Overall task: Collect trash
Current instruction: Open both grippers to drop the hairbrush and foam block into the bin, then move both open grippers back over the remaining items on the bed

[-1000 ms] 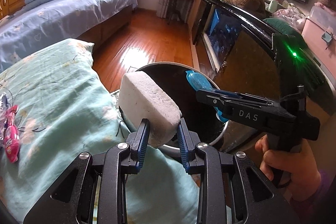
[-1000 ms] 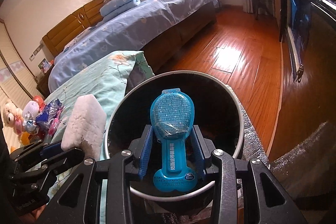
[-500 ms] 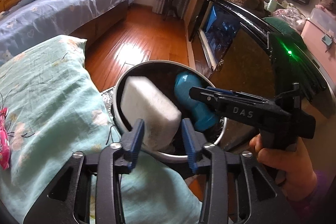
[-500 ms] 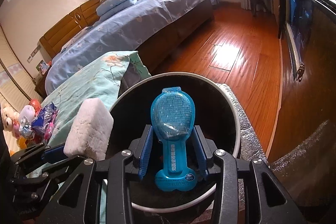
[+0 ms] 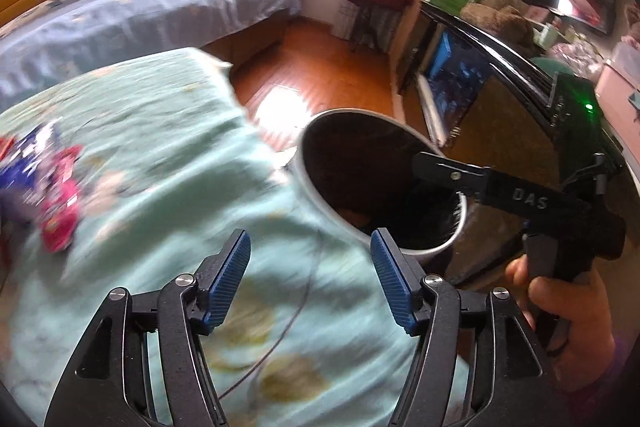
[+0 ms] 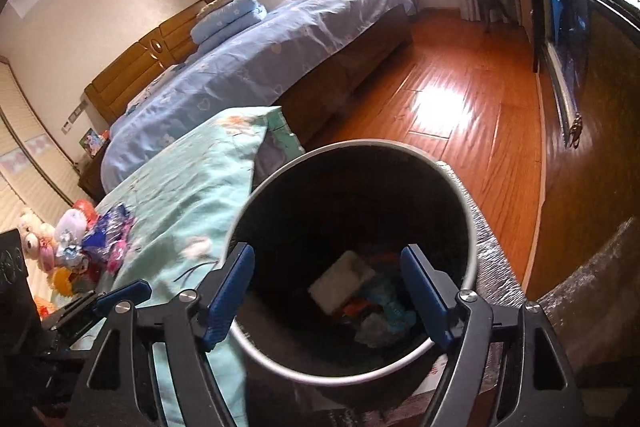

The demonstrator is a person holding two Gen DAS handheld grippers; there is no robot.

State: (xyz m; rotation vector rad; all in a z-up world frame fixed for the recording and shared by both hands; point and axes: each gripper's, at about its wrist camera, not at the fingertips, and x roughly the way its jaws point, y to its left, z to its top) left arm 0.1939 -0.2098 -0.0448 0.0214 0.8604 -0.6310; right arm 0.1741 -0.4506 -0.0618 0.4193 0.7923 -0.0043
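A round black trash bin with a silver rim (image 6: pixel 472 227) stands beside the teal bedspread; it also shows in the left wrist view (image 5: pixel 320 211). Inside it lie a white foam block (image 6: pixel 340 283), blue packaging (image 6: pixel 390 301) and other scraps. My right gripper (image 6: pixel 328 293) is open and empty above the bin's mouth; it also shows from the side in the left wrist view (image 5: pixel 436 163). My left gripper (image 5: pixel 310 281) is open and empty over the teal bedspread (image 5: pixel 140 187), left of the bin. Colourful wrappers (image 5: pixel 56 199) lie on the bedspread; they also show in the right wrist view (image 6: pixel 108 239).
A bed with a blue cover (image 6: pixel 260 67) stands beyond. Wooden floor (image 6: pixel 460 99) lies between the bed and a dark glossy cabinet (image 5: pixel 500 75) on the right. Plush toys (image 6: pixel 40 239) sit at the far left. A silver mat (image 6: pixel 496 267) lies under the bin.
Both grippers opened. The white foam block and the blue packaging dropped into the bin. My left gripper swung left, away from the bin and over the bedspread.
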